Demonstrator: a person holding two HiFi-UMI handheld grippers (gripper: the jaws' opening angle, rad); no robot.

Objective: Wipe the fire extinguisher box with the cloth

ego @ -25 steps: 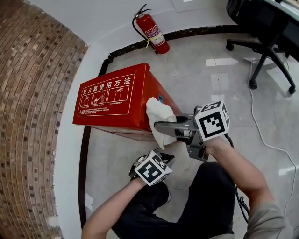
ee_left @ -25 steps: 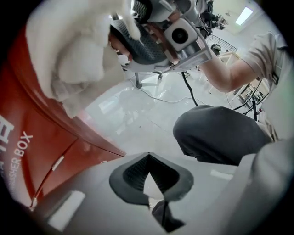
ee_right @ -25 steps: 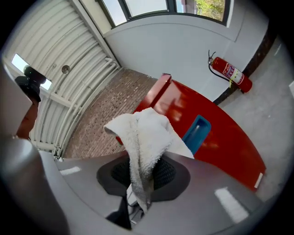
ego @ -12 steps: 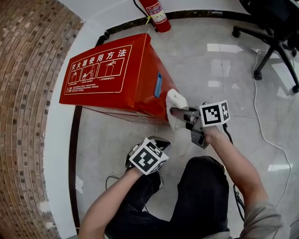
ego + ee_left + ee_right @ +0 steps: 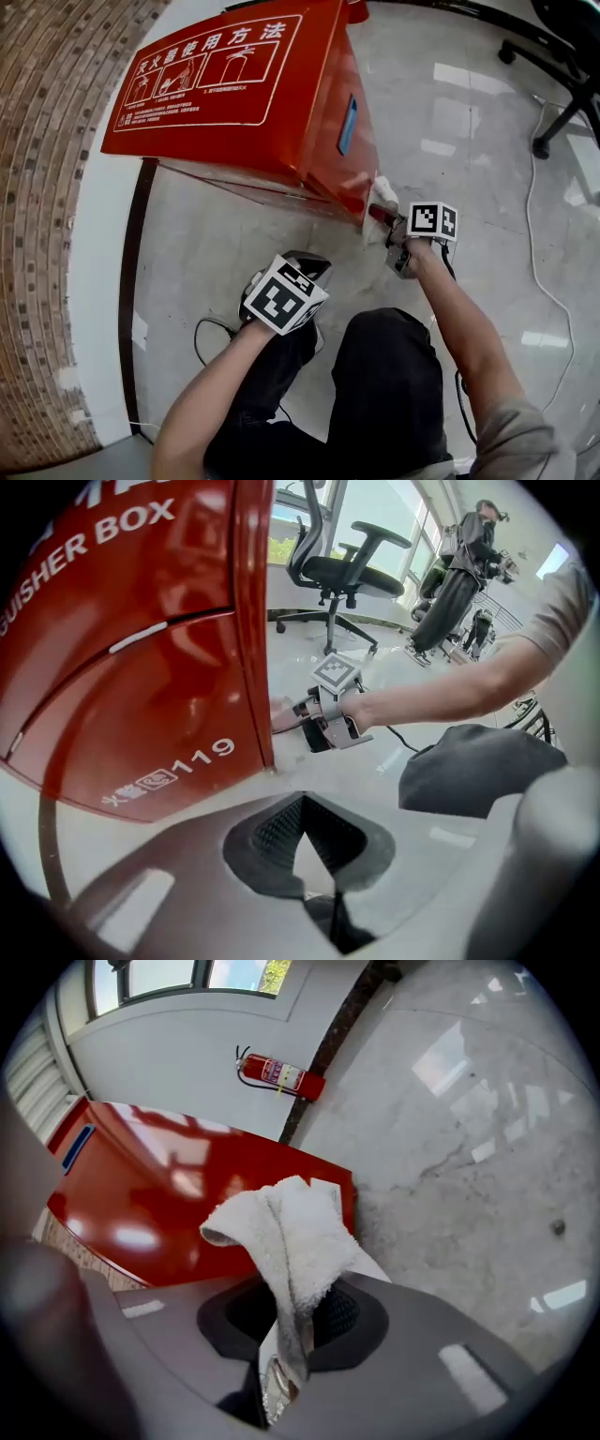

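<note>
The red fire extinguisher box (image 5: 253, 84) stands on the floor against the wall, with a white instruction panel on top. My right gripper (image 5: 382, 217) is shut on a white cloth (image 5: 382, 195) and presses it against the box's side, low at the near corner. In the right gripper view the cloth (image 5: 291, 1232) sticks up out of the jaws in front of the red box (image 5: 150, 1204). My left gripper (image 5: 305, 265) hovers above the floor near the box's front, shut and holding nothing. From the left gripper view the box (image 5: 131, 667) fills the left, and the right gripper (image 5: 323, 719) works beside it.
A brick wall (image 5: 47, 187) runs along the left. An office chair (image 5: 572, 84) and a white cable (image 5: 539, 234) are on the right. A fire extinguisher (image 5: 277, 1074) stands by the wall beyond the box. The person's dark-trousered knees (image 5: 375, 375) are below.
The right gripper has slid the cloth down the box's side towards the lower near corner. The head view has dropped closer, and the extinguisher has left it. The left gripper has barely moved.
</note>
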